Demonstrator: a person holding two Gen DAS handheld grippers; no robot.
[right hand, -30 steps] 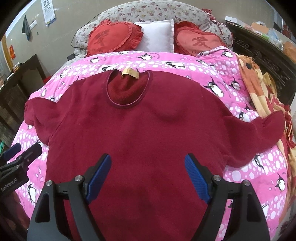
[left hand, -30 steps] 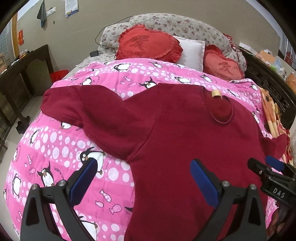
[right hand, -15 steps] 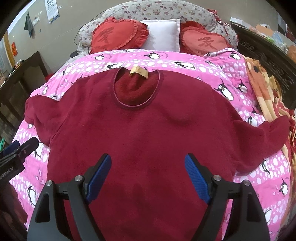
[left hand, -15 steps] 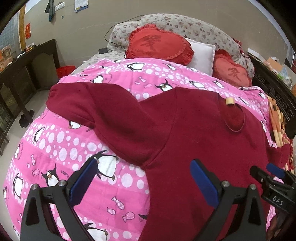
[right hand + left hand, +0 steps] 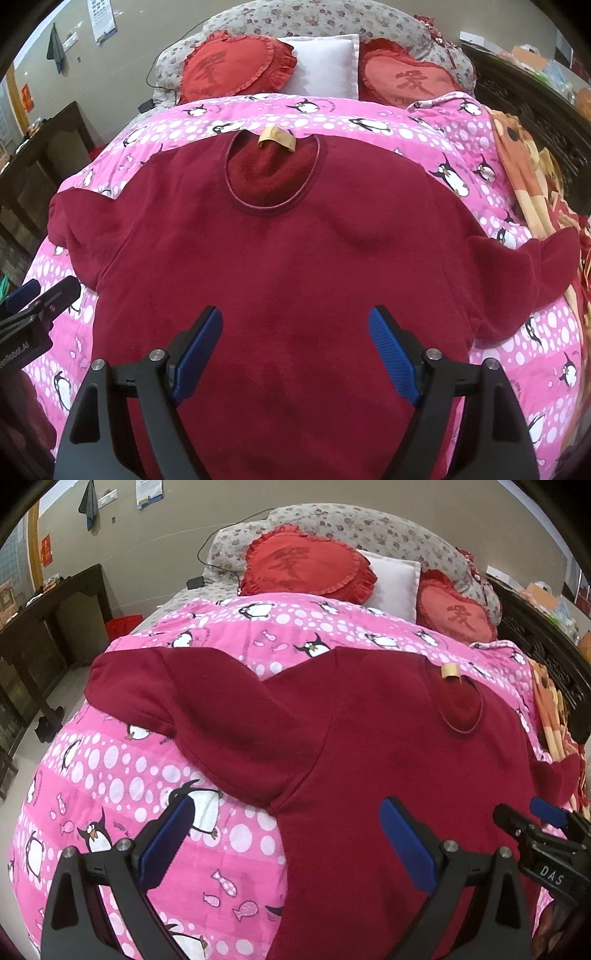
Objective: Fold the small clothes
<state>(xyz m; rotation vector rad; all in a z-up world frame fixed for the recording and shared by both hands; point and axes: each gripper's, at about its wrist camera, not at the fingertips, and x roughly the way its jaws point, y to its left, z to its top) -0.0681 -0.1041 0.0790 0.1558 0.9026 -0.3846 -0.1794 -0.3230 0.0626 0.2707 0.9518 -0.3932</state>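
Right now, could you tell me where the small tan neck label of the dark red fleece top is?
In the right wrist view the small tan neck label sits top centre, at the collar's far edge, just below the white pillow.

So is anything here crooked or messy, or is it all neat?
Mostly neat. The red top lies flat on the pink quilt, sleeves spread. Small oddities: a soft bump in the cloth right of the collar, and the neck label curls up. Both tools hover open, holding nothing.
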